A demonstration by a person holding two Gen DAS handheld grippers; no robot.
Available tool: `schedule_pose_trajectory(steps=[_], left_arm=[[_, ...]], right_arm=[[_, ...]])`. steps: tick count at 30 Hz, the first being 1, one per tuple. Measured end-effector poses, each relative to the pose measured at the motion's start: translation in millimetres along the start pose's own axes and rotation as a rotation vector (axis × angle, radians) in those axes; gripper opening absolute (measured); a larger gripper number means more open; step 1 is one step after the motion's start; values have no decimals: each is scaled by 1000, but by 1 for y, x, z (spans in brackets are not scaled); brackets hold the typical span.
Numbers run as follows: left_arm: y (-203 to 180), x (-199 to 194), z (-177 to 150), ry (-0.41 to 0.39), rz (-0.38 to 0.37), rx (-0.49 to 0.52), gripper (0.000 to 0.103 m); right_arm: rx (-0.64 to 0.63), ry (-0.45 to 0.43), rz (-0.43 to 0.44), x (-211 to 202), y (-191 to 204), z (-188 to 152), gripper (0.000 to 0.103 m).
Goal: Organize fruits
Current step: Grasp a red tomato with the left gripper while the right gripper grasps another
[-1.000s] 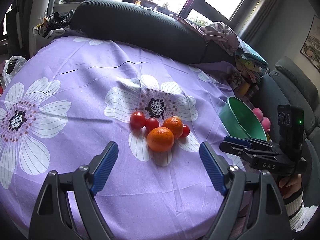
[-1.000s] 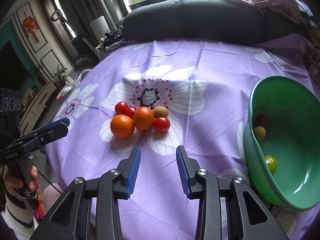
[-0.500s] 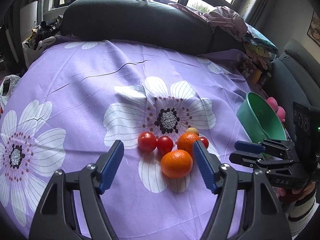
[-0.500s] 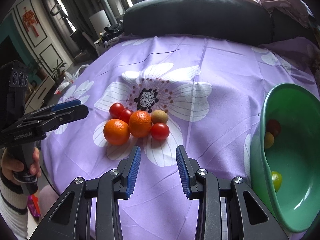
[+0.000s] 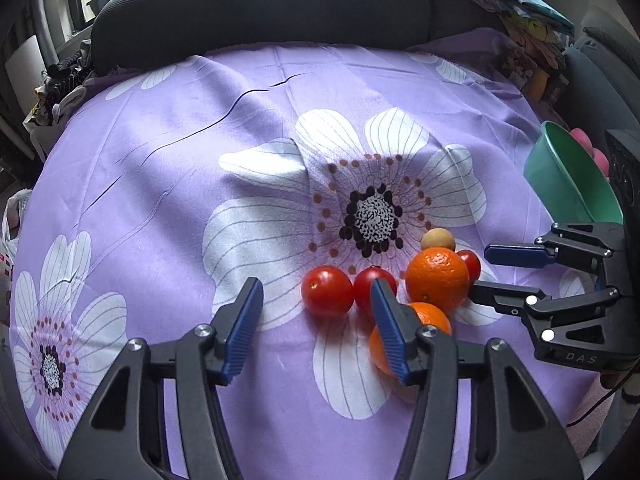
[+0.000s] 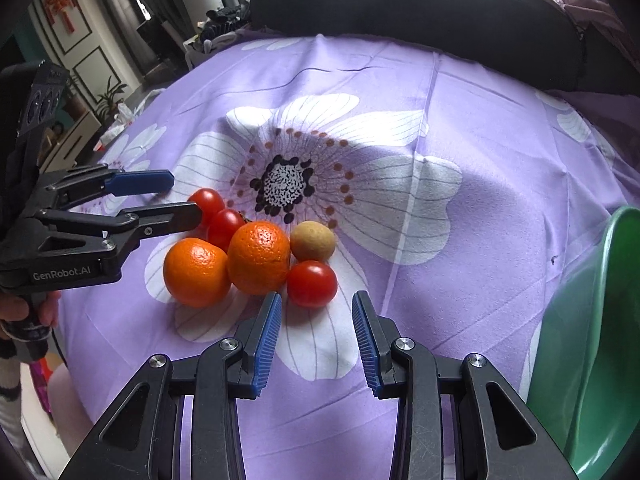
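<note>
On the purple flowered cloth [image 5: 168,184] lies a tight cluster of fruit. It holds two oranges [image 5: 437,280] [image 6: 197,272], three red tomatoes and a small tan fruit [image 6: 313,241]. My left gripper [image 5: 316,314] hovers just short of the leftmost tomato [image 5: 327,291]. Its jaws are closing with nothing pressed between them, and its right finger [image 5: 388,328] covers part of the near orange. My right gripper [image 6: 316,322] stands narrowly open and empty, just before the right-hand tomato [image 6: 312,283]. Each gripper shows in the other's view.
A green bowl [image 6: 592,340] stands at the cloth's right edge, its inside hidden here. A dark cushion back [image 5: 260,4] borders the far side, with piled clothes and clutter beyond it. A hand and striped sleeve [image 6: 16,320] hold the left gripper.
Both grippers have come lower and closer to the fruit cluster. The left jaws have narrowed a good deal, and the cluster now sits toward its right finger. The right jaws keep their gap.
</note>
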State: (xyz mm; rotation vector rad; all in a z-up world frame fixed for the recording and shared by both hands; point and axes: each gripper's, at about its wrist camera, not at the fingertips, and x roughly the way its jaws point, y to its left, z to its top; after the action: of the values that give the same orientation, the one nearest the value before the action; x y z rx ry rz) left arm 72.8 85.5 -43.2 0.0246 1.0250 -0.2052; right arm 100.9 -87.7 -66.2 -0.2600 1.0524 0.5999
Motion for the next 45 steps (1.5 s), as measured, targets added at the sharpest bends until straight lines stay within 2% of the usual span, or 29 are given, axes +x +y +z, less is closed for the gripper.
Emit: schedule_pose_trajectory(steps=[3,9,11,17,19,25,31,39,45], left_arm=[[-2,7,4,23,17,45,48],[-2,18,9,53,13,59,37],[-3,21,9,63,3,59,29],[-2,26,7,68,-3,49,30],[-1,25,6,60,-8,38,30],[1,19,1,44,-34,-1,30],[3,-5,-9,-23,-56,-57,30],[-11,-49,-24,-125,-99,-93,30],[-32,-56,-42,-130,-105,-114,30]], right_arm=[[-26,8,-15,5,2,2,37],[-55,25,-25,15,5,7,37],[-64,26,-30,17,6,8,37],[-87,11,-33,20,5,11,37],[-86,2,-30,20,5,11,30],[-55,-16,-14,17,0,9,30],[-30,-56,5,-4,0,2,30],[-18,-112,48,-39,11,-23,30],[10,-139,60,-56,16,-40,30]])
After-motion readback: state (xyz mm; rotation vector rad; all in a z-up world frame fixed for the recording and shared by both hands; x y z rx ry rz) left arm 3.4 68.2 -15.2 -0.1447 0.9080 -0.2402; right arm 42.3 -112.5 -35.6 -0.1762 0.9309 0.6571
